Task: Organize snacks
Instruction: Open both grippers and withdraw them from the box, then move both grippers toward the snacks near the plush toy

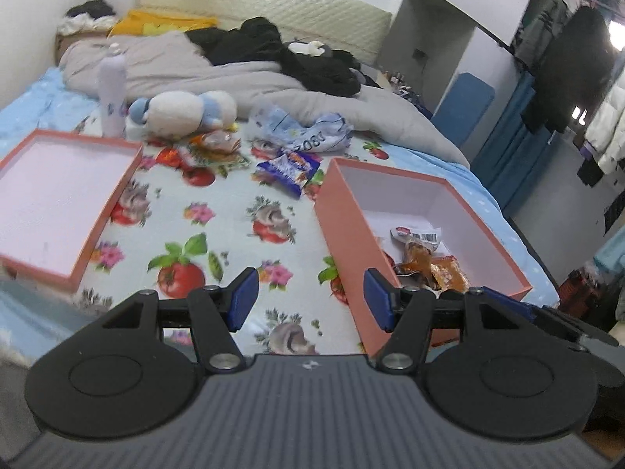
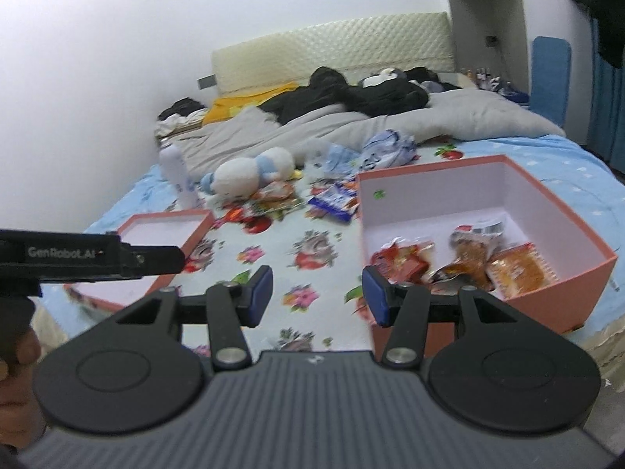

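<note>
Both grippers hang empty, jaws parted: left gripper (image 1: 311,299), right gripper (image 2: 317,295). Blue snack packet (image 1: 287,169) lies on the floral sheet (image 1: 230,230) at twelve o'clock; pink box (image 1: 474,211) at two.

Open pink box (image 2: 547,211) holds orange snack packets (image 2: 515,269) — more wrapped snacks (image 1: 287,168) lie scattered just beyond it.

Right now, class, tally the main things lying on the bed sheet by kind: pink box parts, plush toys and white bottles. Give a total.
Pink box parts: 2, the deep box and the shallow lid
Plush toys: 1, the white and blue plush
White bottles: 1, the bottle standing upright
Total: 4
</note>
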A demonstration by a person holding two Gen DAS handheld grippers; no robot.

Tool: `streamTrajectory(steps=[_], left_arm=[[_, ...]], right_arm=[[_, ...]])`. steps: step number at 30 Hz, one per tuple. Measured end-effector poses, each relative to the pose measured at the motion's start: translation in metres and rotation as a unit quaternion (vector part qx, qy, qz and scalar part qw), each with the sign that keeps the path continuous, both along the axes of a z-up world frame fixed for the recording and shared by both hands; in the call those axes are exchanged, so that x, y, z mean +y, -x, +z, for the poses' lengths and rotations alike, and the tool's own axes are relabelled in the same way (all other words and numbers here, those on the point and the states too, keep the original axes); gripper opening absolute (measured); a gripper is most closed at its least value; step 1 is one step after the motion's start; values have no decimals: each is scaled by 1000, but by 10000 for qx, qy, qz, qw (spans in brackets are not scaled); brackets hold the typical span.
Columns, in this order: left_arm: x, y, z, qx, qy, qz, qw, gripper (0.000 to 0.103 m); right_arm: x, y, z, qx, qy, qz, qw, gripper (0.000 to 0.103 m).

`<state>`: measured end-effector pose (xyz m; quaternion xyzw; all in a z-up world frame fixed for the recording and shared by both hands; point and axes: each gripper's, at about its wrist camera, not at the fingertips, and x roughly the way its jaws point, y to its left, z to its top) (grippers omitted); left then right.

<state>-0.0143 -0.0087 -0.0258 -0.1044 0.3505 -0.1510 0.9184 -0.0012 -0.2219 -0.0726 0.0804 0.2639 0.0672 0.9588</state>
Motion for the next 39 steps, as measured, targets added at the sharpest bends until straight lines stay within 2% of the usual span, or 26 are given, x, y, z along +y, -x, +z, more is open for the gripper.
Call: streamTrajectory(steps=[8, 20, 31, 39], left_arm=[[18, 5, -18, 219, 58, 273, 9994, 65], [23, -25, -29, 242, -43, 308, 9992, 65], [37, -73, -47, 432, -162, 363, 9983, 65], [36, -117, -58, 369, -238, 440, 9981, 65]], right_arm=[[13, 0, -7, 52, 82, 142, 9999, 53], [23, -28, -17, 65, 163, 101, 9998, 53], [31, -63, -36, 153, 110, 79, 9998, 53], [40, -94, -46, 142, 158, 153, 9997, 53]])
